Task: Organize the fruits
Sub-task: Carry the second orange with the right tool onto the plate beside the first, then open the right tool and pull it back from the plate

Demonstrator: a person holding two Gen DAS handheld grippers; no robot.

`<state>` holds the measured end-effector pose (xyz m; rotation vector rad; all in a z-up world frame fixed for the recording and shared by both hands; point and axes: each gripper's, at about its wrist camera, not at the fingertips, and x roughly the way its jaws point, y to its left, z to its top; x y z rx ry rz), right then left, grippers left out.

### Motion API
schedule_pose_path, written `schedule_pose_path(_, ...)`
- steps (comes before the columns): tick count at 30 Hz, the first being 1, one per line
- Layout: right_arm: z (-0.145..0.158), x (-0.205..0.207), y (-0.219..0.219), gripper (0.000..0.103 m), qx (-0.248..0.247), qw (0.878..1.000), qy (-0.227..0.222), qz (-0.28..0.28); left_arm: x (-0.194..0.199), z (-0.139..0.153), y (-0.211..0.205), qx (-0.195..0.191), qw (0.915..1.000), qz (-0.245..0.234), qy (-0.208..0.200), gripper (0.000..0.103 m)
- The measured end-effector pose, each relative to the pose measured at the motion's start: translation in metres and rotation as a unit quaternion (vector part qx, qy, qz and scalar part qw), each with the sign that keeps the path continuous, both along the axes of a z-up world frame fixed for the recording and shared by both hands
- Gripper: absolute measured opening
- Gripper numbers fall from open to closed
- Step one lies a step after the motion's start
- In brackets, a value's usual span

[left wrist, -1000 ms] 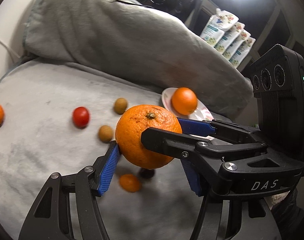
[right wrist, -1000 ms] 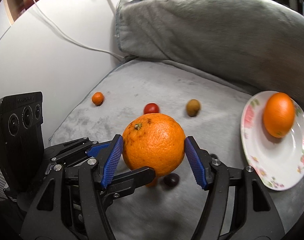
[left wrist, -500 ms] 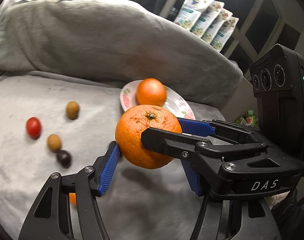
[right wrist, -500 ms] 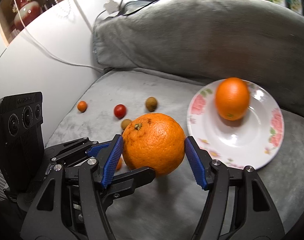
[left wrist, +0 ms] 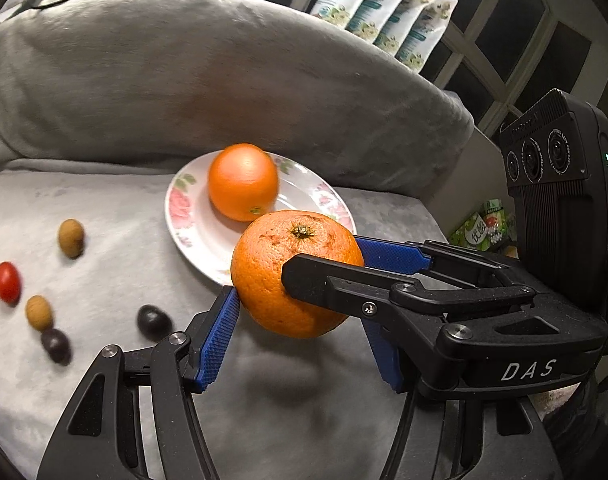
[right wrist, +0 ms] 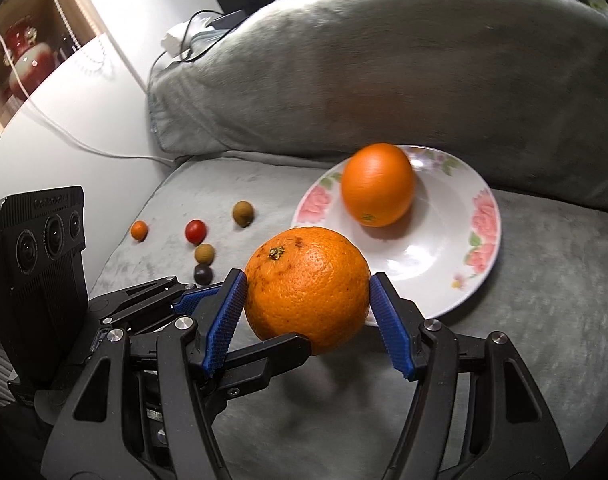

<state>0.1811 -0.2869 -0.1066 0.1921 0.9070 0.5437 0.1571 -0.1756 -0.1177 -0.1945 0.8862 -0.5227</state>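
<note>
Both hand-held grippers, left [left wrist: 299,312] and right [right wrist: 304,312], grasp one large orange [right wrist: 307,289] together at frame centre, just short of the floral plate [right wrist: 456,264] holding another orange [right wrist: 378,184]; next, lower it there and release.

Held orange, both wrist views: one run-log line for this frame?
held: rough-skinned orange | grip: left gripper + right gripper, both shut on it | position: above grey cushion, near flowered white plate | plate: smooth orange

Orange fruit [right wrist: 307,289] (white, rose-patterned plate [right wrist: 482,216])
</note>
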Motion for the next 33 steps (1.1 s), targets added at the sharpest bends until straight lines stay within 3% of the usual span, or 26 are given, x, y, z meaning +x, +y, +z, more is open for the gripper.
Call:
schedule_pose_path(16, -0.010, 0.016, -0.031, 0.067, 0.019, 0.999, 0.013, -0.028, 0.015, -0.005, -0.022, 0.019, 0.9997, -0.011, -0.003, 0.060)
schedule_pose_path(27, 0.010, 0.012, -0.060, 0.067, 0.045, 0.995, -0.023, -0.092, 0.008, 0.009, -0.009, 0.021, 0.9994, -0.003, -0.028, 0.059)
schedule_pose_path(30, 0.014, 0.008, -0.063, 0.076, 0.047, 0.993, -0.033, -0.100, 0.004, 0.013, -0.008, 0.020, 0.9993, -0.001, -0.033, 0.059)
schedule_pose_path(33, 0.019, 0.003, -0.063, 0.077, 0.047, 0.992, -0.044, -0.106, -0.002, 0.017, -0.003, 0.022, 0.9989, -0.002, -0.042, 0.059)
